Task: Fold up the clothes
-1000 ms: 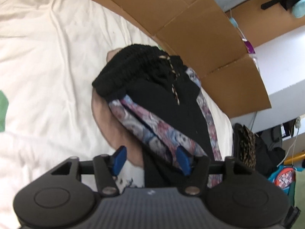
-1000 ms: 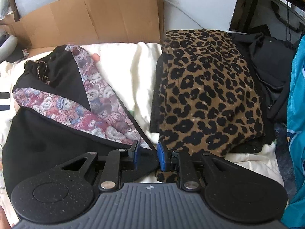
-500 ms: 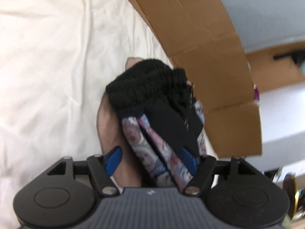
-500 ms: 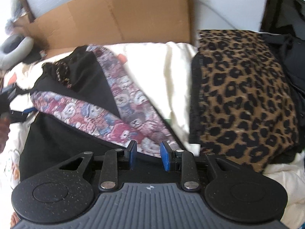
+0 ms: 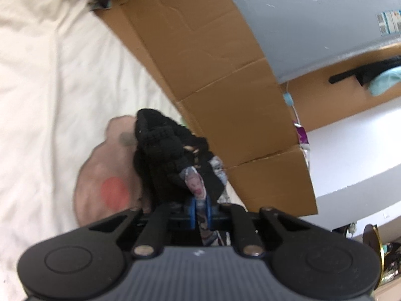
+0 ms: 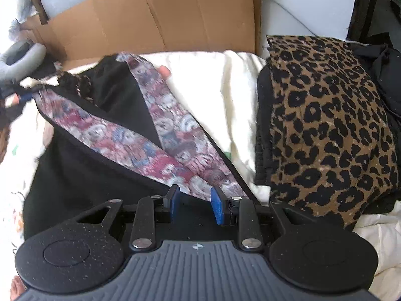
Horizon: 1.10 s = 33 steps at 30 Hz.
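Garment (image 5: 175, 155) pinched between left jaws.

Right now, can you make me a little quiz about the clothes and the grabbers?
1. True or false: the left gripper is pinching the black trousers by their patterned stripe.
2. What sits folded to the right of the trousers? A) leopard-print garment B) striped towel C) red jumper
3. What stands behind the cream sheet, against the wall?

Key:
1. True; its jaws have just closed on the stripe.
2. A
3. Brown cardboard.
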Tool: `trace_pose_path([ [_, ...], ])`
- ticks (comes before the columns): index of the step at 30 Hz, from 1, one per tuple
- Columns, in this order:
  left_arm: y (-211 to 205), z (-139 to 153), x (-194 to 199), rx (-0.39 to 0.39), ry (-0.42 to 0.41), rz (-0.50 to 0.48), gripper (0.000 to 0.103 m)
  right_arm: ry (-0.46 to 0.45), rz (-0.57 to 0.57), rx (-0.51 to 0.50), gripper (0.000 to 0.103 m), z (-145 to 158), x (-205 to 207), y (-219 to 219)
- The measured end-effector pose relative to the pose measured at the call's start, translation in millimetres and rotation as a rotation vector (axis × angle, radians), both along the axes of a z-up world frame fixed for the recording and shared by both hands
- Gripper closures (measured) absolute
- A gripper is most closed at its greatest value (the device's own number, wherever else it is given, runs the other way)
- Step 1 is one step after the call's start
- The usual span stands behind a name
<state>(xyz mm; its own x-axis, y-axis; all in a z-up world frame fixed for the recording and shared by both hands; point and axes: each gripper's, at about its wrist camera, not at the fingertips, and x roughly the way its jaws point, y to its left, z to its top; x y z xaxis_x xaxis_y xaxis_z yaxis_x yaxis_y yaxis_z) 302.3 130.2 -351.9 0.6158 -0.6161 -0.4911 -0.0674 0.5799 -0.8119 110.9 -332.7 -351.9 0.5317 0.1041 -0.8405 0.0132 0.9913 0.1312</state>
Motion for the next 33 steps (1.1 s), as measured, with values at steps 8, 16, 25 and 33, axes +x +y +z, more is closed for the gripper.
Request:
trace_pose_path([
  [8,-40,19,40,0.079,-0.038,-0.066,0.096,0.011,-0.031,-0.009,0.069,-7,-2,-11],
  [16,-80,23,85,0.153,-0.033,-0.107,0.097,0.011,-0.044,-0.014,0.067,-14,-8,-29],
  [25,-112,19,113,0.215,-0.028,-0.144,0.098,0.031,-0.057,-0.063,0.063,-25,-9,-43],
  [33,-140,16,141,0.25,-0.023,-0.172,0.099,0.05,-0.061,-0.088,0.063,-31,-6,-46],
])
